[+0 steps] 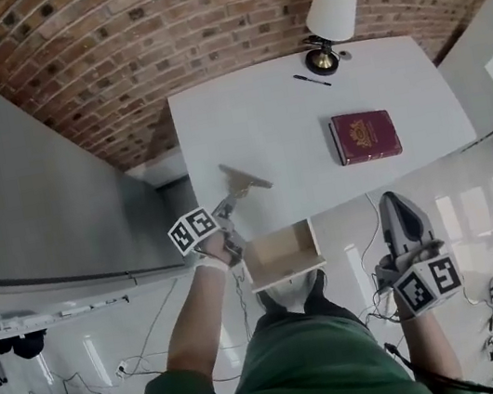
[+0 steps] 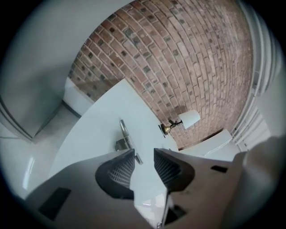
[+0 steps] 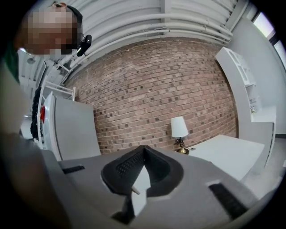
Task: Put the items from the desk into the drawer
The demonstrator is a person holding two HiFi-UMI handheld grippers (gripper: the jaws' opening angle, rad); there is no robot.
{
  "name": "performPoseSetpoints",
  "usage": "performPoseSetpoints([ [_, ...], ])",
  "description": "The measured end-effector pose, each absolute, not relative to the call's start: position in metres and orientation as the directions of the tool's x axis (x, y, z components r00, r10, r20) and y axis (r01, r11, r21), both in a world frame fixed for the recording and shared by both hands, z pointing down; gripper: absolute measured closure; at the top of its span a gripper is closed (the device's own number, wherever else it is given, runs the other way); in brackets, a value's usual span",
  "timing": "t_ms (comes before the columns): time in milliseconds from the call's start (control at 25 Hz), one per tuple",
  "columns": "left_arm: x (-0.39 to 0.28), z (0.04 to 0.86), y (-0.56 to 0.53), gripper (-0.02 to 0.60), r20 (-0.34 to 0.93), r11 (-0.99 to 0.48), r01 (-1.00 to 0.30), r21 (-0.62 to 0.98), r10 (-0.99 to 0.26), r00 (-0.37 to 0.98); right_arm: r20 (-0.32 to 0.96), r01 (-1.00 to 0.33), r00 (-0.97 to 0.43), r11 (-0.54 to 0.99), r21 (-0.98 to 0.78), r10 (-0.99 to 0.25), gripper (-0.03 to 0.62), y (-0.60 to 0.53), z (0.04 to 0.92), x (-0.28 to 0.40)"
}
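On the white desk (image 1: 272, 125) lie a dark red book (image 1: 365, 135), a black pen (image 1: 311, 80) and a grey metal tool (image 1: 245, 179) close to the front edge. My left gripper (image 1: 228, 207) is open just short of that tool, with nothing between its fingers. In the left gripper view the tool (image 2: 124, 137) lies on the desk just past the open left gripper (image 2: 144, 155). The wooden drawer (image 1: 282, 257) stands pulled out under the desk's front edge. My right gripper (image 1: 393, 203) is shut and empty, held low, right of the drawer. In its own view the right gripper (image 3: 143, 151) has its pads pressed together.
A lamp (image 1: 329, 21) with a white shade stands at the desk's far right corner, against the brick wall (image 1: 154, 47). A grey cabinet (image 1: 30, 201) sits left of the desk. The person's legs are right behind the drawer. Cables lie on the floor.
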State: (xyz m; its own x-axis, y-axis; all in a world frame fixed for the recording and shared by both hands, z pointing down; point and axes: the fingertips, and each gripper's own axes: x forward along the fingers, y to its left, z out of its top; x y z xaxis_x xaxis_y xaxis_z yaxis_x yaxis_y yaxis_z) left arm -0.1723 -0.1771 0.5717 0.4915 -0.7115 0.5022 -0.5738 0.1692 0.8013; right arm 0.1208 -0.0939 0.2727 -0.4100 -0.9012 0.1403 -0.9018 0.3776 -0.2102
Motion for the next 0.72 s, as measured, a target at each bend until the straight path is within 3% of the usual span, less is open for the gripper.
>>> performPoseSetpoints([
  [520, -0.153, 0.639, -0.225, 0.434, 0.586, 0.257, -0.568, 0.782, -0.614, 0.528, 0.225, -0.972, -0.204, 0.17, -0.163, -0.953, 0.592, -0.052, 0.289, 0.149],
  [720, -0.152, 0.643, -0.232, 0.53, 0.589, 0.273, -0.56, 0.782, -0.618, 0.521, 0.245, -0.977, -0.178, 0.143, -0.156, -0.953, 0.592, -0.042, 0.297, 0.147],
])
